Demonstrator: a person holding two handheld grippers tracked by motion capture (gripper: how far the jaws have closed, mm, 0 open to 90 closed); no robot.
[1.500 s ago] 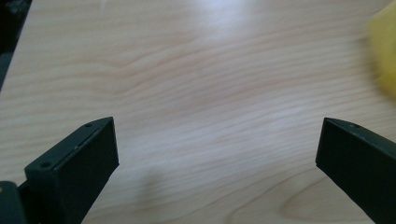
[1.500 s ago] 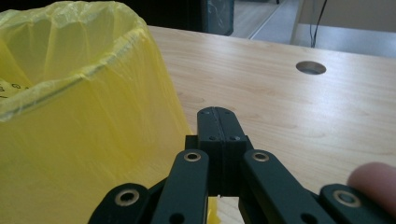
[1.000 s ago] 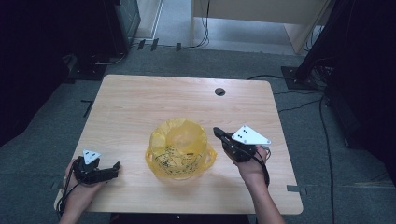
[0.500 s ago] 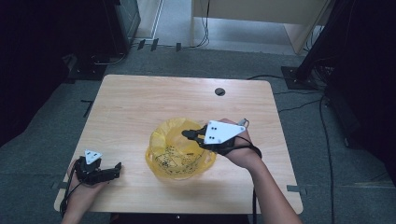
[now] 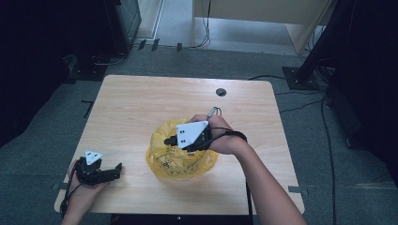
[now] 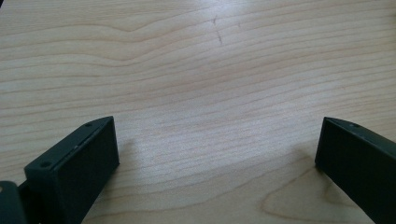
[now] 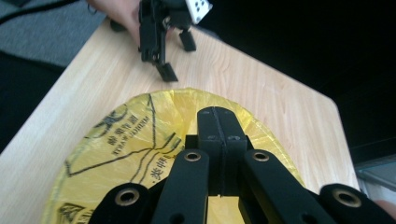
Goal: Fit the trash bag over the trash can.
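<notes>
Your right gripper [image 5: 170, 140] sat over the middle of the yellow bag [image 5: 180, 164], which lay bunched on the wooden table [image 5: 141, 103] just toward your side of centre, at about 6 o'clock from the small dark hole [image 5: 221, 92] in the tabletop. In the right gripper view its jaws were pressed flat together, tips over the yellow film; I could not tell whether any plastic was pinched between them or whether they were merely closed above it. Your left gripper [image 5: 112, 171] rested well apart, at roughly 8 o'clock from the bag near the table's near-left corner, jaws spread wide with bare wood between them.

My worry was the grip. The film looked thin and slack, so closed jaws could have caught a single layer that would slip or tear once you pulled. With nothing pinning the bag, a lift from the centre would likely have dragged the whole thing across the wood instead of opening it. Your left gripper was too far off to steady the rim, and a hurried reach could have snagged its trailing cable.
</notes>
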